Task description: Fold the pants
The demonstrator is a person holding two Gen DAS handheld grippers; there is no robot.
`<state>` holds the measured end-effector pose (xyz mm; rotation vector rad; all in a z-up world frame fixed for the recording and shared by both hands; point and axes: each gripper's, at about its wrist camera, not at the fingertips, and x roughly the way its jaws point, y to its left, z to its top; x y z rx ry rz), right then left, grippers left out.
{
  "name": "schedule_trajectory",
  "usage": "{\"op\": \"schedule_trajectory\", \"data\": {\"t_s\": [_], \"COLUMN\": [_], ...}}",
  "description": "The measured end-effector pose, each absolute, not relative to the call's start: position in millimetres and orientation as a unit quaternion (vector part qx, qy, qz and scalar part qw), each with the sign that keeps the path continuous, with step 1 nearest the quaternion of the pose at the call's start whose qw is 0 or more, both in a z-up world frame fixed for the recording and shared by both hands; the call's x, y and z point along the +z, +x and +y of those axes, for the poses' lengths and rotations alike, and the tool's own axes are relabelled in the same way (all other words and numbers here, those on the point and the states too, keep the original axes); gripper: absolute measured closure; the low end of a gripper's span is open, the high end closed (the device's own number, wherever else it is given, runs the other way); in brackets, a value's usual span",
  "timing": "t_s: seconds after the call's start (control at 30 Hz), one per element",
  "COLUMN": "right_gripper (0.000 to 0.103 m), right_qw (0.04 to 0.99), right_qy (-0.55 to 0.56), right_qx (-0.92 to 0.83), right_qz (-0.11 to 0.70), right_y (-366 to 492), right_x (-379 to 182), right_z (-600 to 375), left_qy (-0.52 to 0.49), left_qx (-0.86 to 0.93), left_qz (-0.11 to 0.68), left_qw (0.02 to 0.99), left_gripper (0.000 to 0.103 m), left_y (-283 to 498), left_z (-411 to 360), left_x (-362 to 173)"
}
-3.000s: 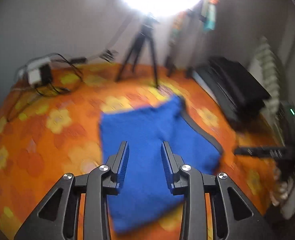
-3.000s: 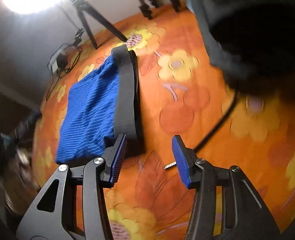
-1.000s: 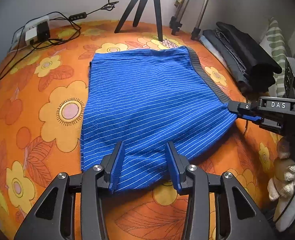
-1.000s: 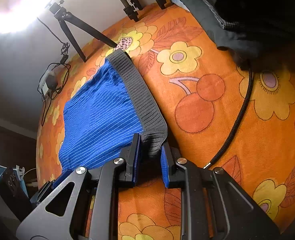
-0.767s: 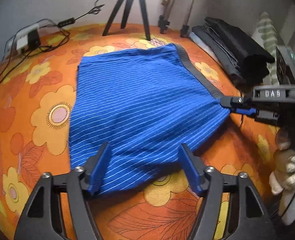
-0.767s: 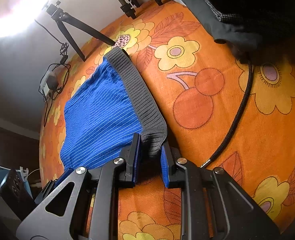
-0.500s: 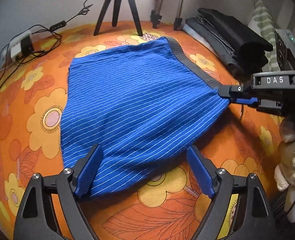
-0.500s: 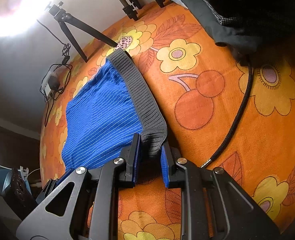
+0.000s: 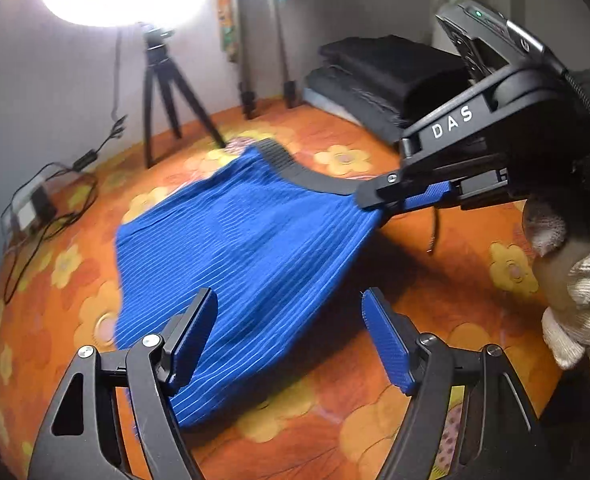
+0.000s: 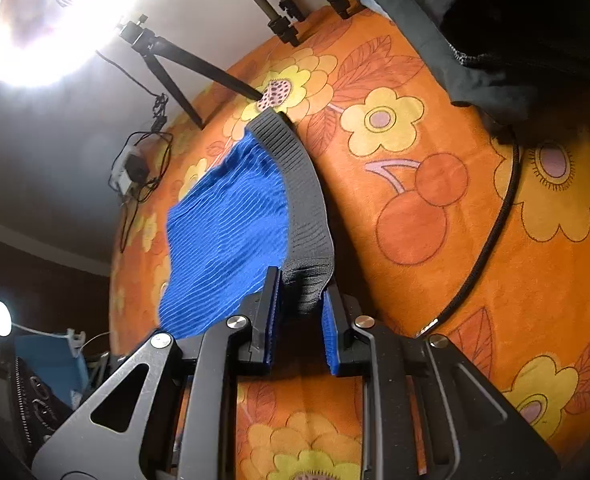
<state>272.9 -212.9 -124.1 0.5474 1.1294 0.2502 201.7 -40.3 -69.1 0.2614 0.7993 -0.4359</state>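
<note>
The blue striped pants with a grey waistband lie on the orange flowered cover. My right gripper is shut on the near end of the waistband and holds that corner lifted off the cover; it also shows in the left wrist view. My left gripper is wide open and empty, above the near edge of the pants, with its left finger over the blue cloth.
A stack of dark folded clothes lies at the back right. Tripods stand at the back under a bright ring light. A power strip with cables lies at the left. A black cable runs across the cover at the right.
My left gripper opened wide and tilted up over the near edge of the pants. My right gripper stayed shut on the waistband and lifted that corner higher.
</note>
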Motion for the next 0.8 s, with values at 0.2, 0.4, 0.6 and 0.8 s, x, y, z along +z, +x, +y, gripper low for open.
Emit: {"op": "schedule_trajectory", "data": {"t_s": [0.2,0.4,0.6,0.8], "right_gripper": [0.072,0.072,0.071,0.051], "right_qw": [0.792,0.81,0.817,0.816], "right_qy": [0.26,0.256,0.24,0.254], "right_qx": [0.125,0.114,0.143,0.169], "right_qz": [0.538,0.516,0.505,0.49], "right_y": [271.7,291.3,335.2,363.9], "right_x": [-122.1,-111.4,-109.9,-117.3], "right_z": [-238.6,-270.8,-274.0,-269.1], "left_qy": [0.144,0.176,0.228,0.182], "left_qx": [-0.231,-0.251,-0.237,-0.246], "left_qz": [0.386,0.389,0.383,0.386], "left_qw": [0.882,0.869,0.863,0.87], "left_gripper": [0.03,0.041,0.041,0.074], "left_y": [211.3,221.4,229.1,245.4], "left_z": [-71.2,-108.4,-129.9,-122.0], "left_x": [-77.8,-90.2,-106.5,-103.9]}}
